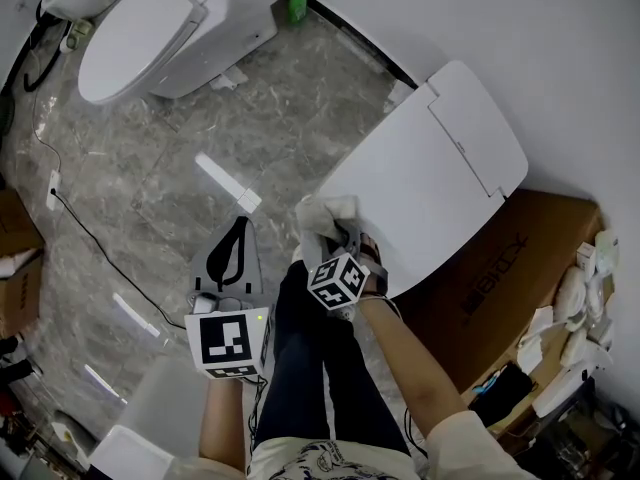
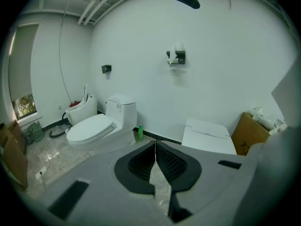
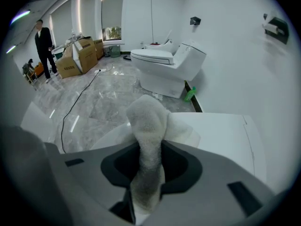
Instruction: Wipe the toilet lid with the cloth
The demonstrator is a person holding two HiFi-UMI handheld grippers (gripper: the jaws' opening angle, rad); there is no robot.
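From above, the head view shows the right gripper at the near rim of the white toilet lid, with the pale cloth bunched at its front end. From that height it is hard to see how the cloth is held. The right gripper view makes this plain: the jaws are clamped on the cloth, which stands up between them as a thick fuzzy roll and flops forward onto the lid. The left gripper hangs lower and to the left over the grey marble floor, well apart from the lid. Its own view shows the ribbed jaws brought together at the tips with nothing between them, and the lid lies beyond them to the right. Only the head view shows the brown cardboard box pressed against the lid's far side and the black cable trailing across the floor. All three views show a second toilet by the wall with a small green bottle next to it. The right gripper view alone takes in the far end of the room, where a person stands near stacked cartons. The left gripper view alone squarely shows a paper holder high on the white wall.
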